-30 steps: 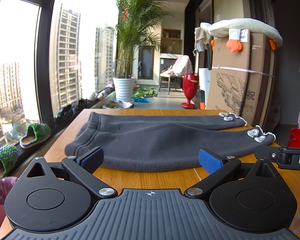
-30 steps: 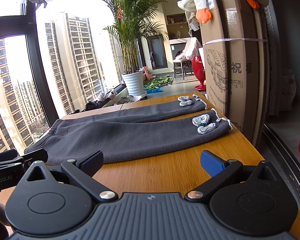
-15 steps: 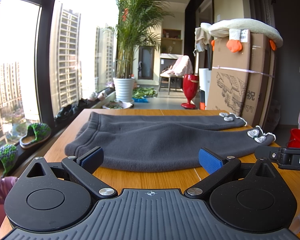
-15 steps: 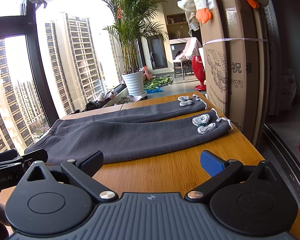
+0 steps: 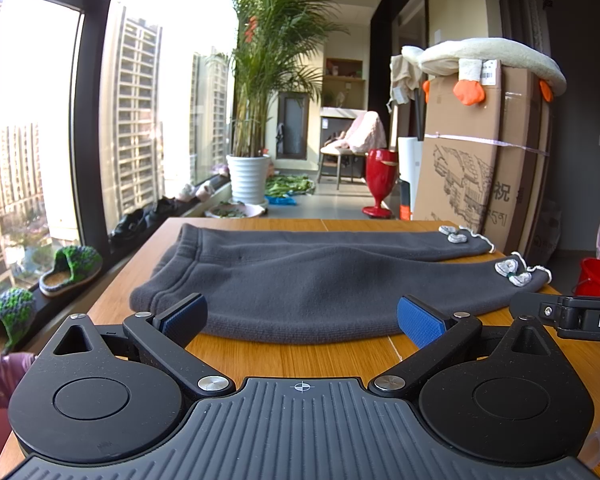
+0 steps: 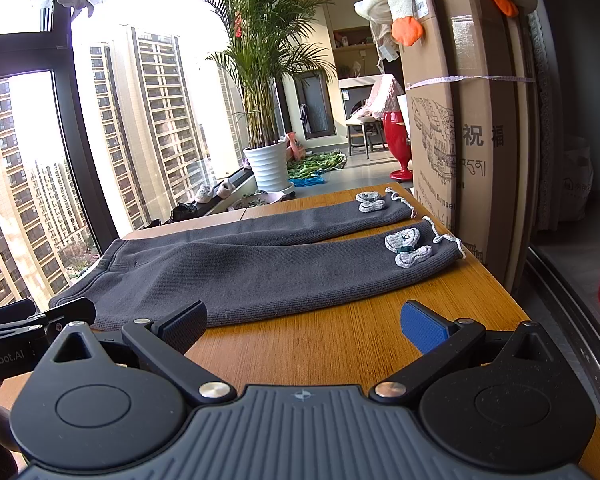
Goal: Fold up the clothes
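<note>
Left wrist: grey fleece trousers flat, unfolded, on tabletop. Soft, floppy, light (drapes when lifted). Grip cuffs or waistband. Left claw, right claw spread, empty.

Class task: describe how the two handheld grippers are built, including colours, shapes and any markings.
The left gripper and right gripper match: black angled fingers with blue ribbed pads, silver pivot screws, round black discs and a grey ribbed body with a small crosshair mark. White lettering shows on each gripper's side.
</note>
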The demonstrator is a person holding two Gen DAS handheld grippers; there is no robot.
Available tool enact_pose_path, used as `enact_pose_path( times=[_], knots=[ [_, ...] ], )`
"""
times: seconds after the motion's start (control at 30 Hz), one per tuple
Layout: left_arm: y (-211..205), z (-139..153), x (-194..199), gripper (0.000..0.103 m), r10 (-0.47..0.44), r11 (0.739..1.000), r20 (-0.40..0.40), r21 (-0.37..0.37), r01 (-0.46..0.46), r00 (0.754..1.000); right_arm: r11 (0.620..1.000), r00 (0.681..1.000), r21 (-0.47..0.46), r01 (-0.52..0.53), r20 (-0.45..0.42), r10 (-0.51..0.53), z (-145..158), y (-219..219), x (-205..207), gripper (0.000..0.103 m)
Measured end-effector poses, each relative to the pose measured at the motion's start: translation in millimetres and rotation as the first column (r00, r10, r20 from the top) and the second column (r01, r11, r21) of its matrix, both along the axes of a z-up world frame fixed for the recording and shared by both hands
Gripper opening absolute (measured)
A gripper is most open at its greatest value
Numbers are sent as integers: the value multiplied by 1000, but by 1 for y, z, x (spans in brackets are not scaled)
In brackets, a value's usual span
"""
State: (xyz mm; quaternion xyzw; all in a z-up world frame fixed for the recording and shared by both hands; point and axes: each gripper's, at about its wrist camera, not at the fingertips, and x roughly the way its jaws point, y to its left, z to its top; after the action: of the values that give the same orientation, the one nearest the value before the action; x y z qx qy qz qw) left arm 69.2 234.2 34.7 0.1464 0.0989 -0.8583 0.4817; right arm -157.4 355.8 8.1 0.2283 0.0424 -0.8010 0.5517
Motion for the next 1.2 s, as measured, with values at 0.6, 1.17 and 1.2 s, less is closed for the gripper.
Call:
enact_pose_path(
  times=[0.6, 1.17, 1.2],
  knots=[
    [-1, 0, 1, 103, 1, 1000, 0, 6, -1, 1000, 1000, 1000, 0, -2, 5, 2, -1, 0, 0, 103],
    [-133, 5, -29, 103, -147, 902, -82, 398, 168, 986, 983, 994, 151, -104, -1, 106, 6, -110, -60, 103],
    [-135, 3, -28, 103, -151, 898, -84, 404, 172, 985, 979, 993, 168, -119, 32, 115, 3, -119, -65, 103]
  ],
)
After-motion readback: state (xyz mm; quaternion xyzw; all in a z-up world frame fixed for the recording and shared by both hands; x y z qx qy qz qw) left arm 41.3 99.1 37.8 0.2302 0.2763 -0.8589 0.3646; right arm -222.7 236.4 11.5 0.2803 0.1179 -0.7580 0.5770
